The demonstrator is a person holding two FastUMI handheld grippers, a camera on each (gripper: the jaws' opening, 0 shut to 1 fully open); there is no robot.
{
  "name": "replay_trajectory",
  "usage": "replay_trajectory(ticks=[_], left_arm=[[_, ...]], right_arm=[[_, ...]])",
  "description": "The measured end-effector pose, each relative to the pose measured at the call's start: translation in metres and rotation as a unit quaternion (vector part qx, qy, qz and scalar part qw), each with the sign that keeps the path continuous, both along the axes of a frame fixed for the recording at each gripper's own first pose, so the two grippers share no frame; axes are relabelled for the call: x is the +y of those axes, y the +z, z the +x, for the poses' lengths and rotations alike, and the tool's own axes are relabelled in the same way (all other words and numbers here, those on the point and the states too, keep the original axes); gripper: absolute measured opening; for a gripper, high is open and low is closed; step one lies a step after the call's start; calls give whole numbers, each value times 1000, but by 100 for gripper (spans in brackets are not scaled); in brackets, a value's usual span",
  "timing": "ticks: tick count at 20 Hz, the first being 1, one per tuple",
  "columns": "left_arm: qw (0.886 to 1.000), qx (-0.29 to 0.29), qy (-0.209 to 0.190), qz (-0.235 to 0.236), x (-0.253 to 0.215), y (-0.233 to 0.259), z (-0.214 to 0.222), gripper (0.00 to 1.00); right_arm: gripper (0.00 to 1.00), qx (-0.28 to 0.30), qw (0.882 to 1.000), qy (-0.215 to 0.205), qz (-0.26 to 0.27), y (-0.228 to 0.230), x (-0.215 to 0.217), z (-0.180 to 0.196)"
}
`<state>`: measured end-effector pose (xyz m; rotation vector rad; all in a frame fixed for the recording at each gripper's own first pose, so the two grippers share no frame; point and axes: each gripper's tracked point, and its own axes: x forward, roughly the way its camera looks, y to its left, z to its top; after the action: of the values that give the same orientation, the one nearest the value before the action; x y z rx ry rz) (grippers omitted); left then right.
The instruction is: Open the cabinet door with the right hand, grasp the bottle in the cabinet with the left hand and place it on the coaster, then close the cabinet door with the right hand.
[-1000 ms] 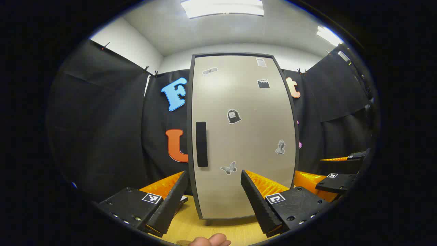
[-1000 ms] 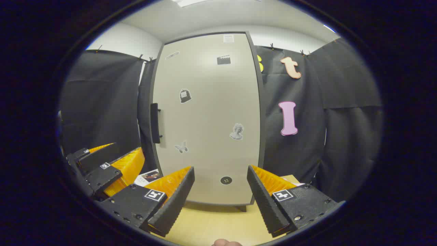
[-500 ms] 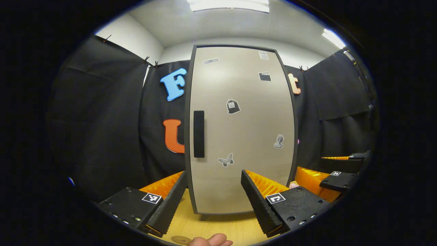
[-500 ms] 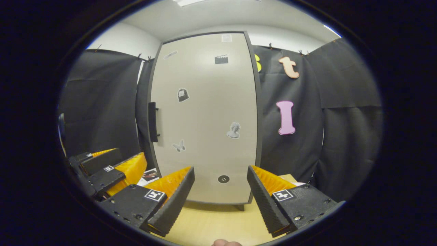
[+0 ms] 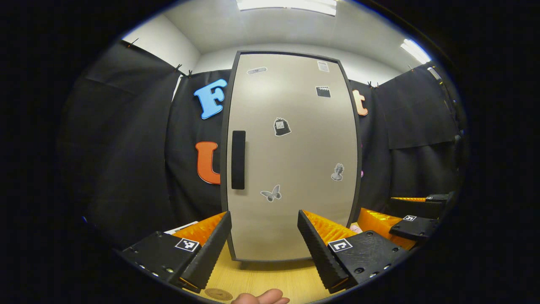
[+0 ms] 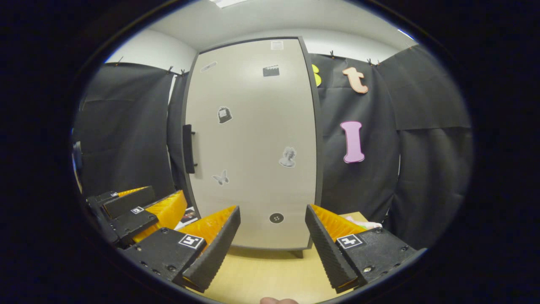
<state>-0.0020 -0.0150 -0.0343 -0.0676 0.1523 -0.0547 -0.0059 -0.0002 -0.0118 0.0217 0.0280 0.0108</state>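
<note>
A tall beige cabinet door (image 5: pixel 291 160) stands closed ahead, with a dark vertical handle (image 5: pixel 238 159) near its left edge and several small stickers on it. In the right gripper view the same door (image 6: pixel 253 143) and handle (image 6: pixel 188 148) appear. My left gripper (image 5: pixel 265 247) is open in front of the door's lower part, nothing between its fingers. My right gripper (image 6: pixel 272 242) is open too, short of the door. A round brown coaster (image 5: pixel 218 294) lies on the wooden table (image 5: pixel 270 280) near the bottom edge. The bottle is hidden behind the door.
The right gripper (image 5: pixel 405 221) sits at the right of the left gripper view; the left gripper (image 6: pixel 135 211) sits at the left of the right gripper view. A printed card (image 6: pixel 187 215) lies on the table left of the cabinet. A fingertip (image 5: pixel 263 297) pokes in below.
Both grippers have drawn back a little and tilted down, so the cabinet door sits higher and the coaster has come into the left gripper view. Both stay open.
</note>
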Motion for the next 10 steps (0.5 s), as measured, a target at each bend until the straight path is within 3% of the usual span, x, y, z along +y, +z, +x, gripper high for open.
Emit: replay_trajectory(ticks=[6,10], left_arm=[[1000,9,1,-15,3,-3,1,95],[1000,5,-5,1,4,2,-1,95]], right_arm=[[100,13,1000,-6,5,-4,-7,12],[100,5,999,38,26,6,10,25]])
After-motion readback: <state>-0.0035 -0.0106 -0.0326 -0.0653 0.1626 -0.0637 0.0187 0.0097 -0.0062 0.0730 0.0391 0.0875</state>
